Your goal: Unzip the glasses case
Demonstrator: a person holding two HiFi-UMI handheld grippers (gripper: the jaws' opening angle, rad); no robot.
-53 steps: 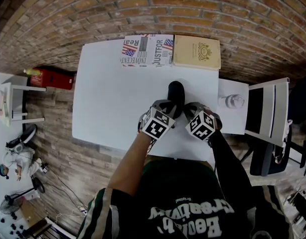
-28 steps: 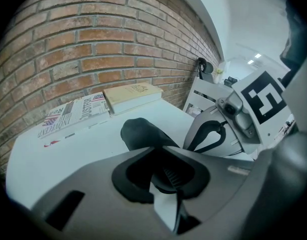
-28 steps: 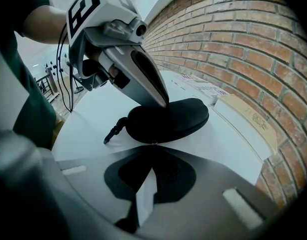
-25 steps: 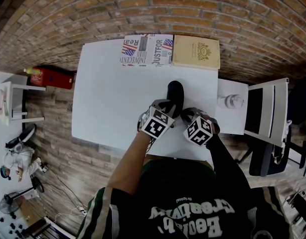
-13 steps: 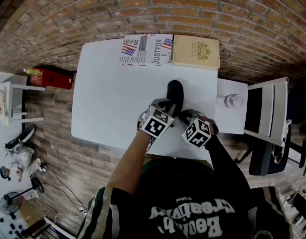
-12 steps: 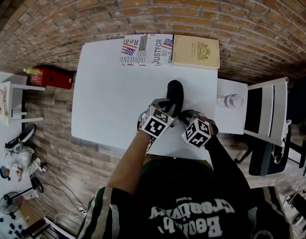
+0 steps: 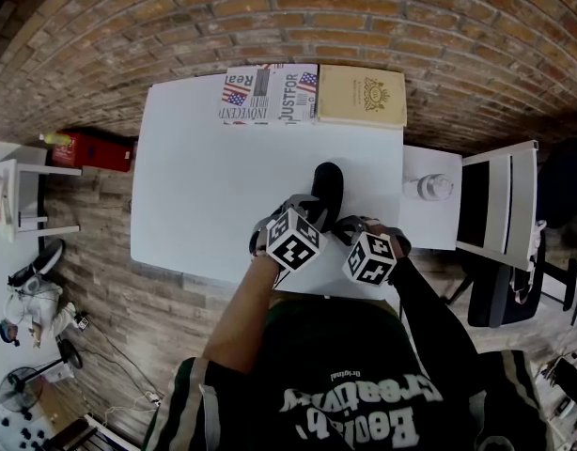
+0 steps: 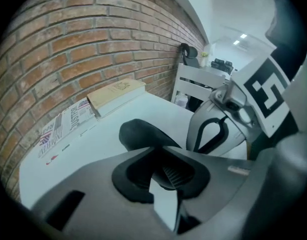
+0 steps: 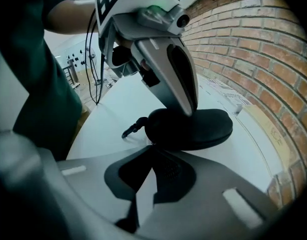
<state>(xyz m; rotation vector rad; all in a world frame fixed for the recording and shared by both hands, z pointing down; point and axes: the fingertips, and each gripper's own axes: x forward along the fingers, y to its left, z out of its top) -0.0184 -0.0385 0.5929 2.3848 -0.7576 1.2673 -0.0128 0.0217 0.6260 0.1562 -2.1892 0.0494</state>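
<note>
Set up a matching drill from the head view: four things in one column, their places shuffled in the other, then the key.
1 glasses case
2 newspaper
3 tan book
4 red object

A on the wooden floor, left of the table
B table's far right corner
C right of the table's middle, away from its far edge
D table's far edge, left of the book

Pairs: 1-C, 2-D, 3-B, 4-A

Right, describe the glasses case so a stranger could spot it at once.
Find the white table against the brick wall, with a newspaper and a tan book along its far edge. Nearer the person lies the glasses case: a black rounded oval, the only dark thing on it.
</note>
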